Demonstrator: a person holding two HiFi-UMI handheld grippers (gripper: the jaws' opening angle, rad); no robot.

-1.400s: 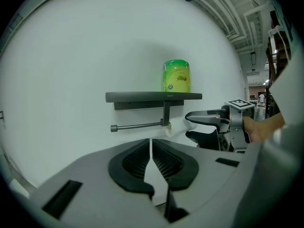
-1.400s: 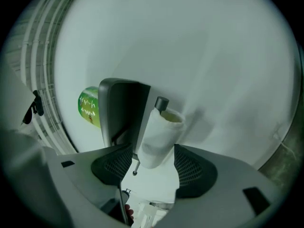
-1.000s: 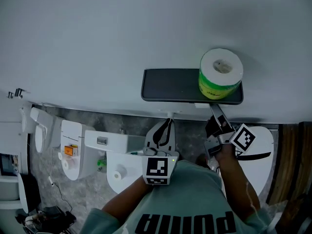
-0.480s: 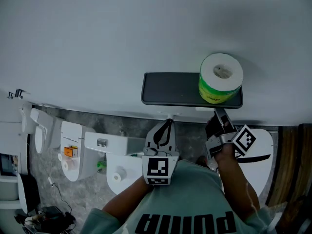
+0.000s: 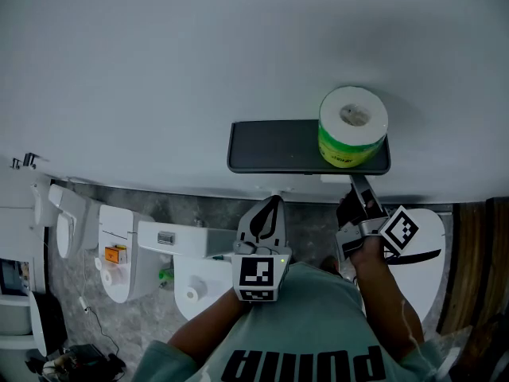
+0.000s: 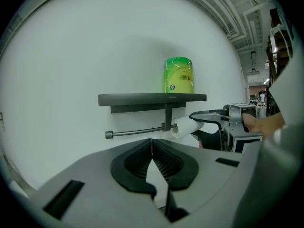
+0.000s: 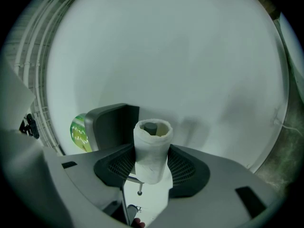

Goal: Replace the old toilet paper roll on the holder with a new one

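A dark wall shelf [image 5: 270,146] carries the new roll [image 5: 352,136] in its green wrapper, upright at the right end. Under the shelf a metal bar [image 6: 135,132] holds the old roll [image 6: 186,126], thin and white. My right gripper [image 5: 359,191] reaches in below the shelf's right end. Its jaws have just been closing, and its pads press both sides of the old roll [image 7: 151,151], with the bar's end showing inside the core. My left gripper [image 5: 269,209] hangs back from the wall, shut and empty, pointing at the holder.
The plain white wall fills the space behind the holder. Far below, in the head view, are white toilets [image 5: 199,269] on a grey floor and a white lid [image 5: 425,253] at the right. A brown wooden strip [image 5: 477,261] runs down the right edge.
The right gripper has edged slightly along under the shelf's right end. The left gripper has not moved. The new roll stays on the shelf.
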